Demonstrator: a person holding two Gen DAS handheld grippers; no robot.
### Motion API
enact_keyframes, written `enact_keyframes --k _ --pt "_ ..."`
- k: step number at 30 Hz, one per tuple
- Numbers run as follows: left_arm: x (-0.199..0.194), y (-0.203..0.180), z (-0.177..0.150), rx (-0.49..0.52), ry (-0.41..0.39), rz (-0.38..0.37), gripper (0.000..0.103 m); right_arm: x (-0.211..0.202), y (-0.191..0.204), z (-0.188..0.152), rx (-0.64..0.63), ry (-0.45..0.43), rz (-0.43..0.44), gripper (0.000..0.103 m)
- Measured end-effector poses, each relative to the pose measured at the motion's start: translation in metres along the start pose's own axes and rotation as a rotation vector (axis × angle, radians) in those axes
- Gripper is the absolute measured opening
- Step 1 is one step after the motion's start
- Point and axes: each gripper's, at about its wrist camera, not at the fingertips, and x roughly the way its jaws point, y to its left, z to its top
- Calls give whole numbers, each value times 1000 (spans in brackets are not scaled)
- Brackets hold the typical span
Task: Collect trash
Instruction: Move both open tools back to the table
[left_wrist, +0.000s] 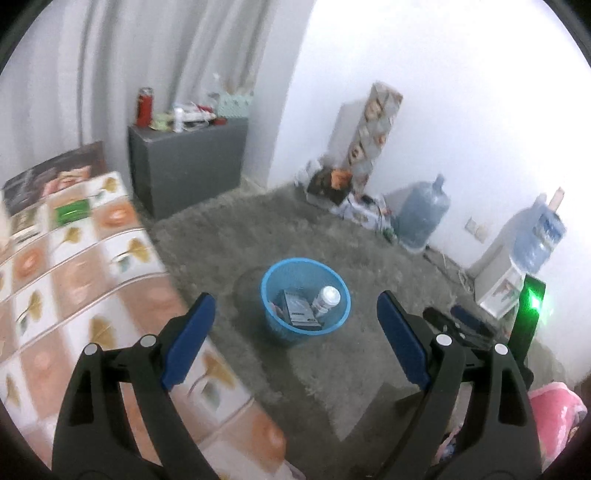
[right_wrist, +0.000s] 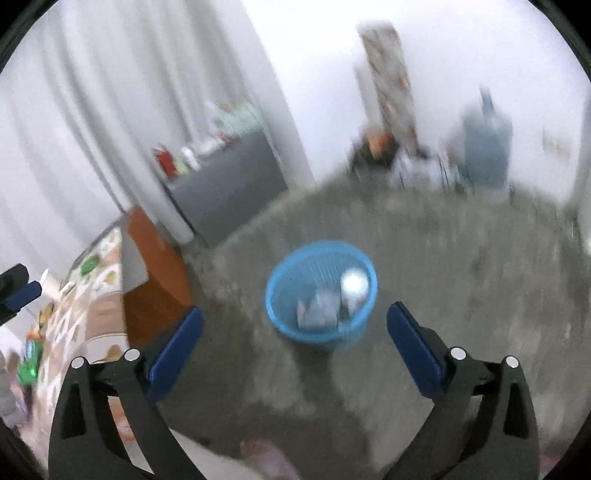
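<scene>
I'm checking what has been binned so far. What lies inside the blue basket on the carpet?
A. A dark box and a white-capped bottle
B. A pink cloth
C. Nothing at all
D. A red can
A: the left wrist view shows a dark box and a white-capped bottle resting inside the blue basket.
</scene>
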Motion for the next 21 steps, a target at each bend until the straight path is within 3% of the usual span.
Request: enact_keyframes --k 5,11,17,21 --pt "-75 26 -35 -58 -93 56 85 -14 35 5 -49 -1 83 97" --pt "-162 73 -85 -126 -190 223 85 -41 87 6 -130 -28 212 97" --pt "-239 138 -131 -314 -291 386 85 -57 146 -3 -190 24 396 97" --pt "-270 176 -157 -436 -341 496 85 -58 183 -9 -237 65 457 97"
